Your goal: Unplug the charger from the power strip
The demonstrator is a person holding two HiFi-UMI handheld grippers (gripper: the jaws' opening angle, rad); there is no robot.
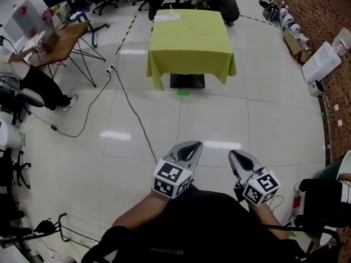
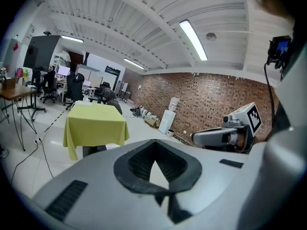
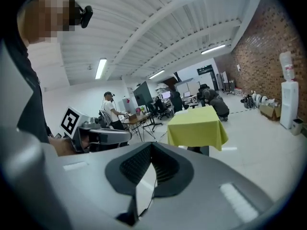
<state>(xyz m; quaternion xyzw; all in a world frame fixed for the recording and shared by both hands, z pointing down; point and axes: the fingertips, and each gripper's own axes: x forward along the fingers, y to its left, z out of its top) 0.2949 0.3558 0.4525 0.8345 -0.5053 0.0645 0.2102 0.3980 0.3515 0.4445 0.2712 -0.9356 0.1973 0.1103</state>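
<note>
The white power strip (image 1: 166,17) lies at the far left corner of the green-clothed table (image 1: 189,48), well ahead of you across the floor; the charger is too small to make out. Your left gripper (image 1: 190,146) and right gripper (image 1: 235,155) hover near your body, jaws together on nothing

Glossy floor (image 1: 219,125), matt tablecloth (image 1: 189,40), rough brick wall (image 2: 206,99), smooth plastic left gripper (image 1: 191,146).

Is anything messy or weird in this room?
A loose black cable snakes across the floor from near the desk towards the person. It lies in the open walking space, so someone might trip.
</note>
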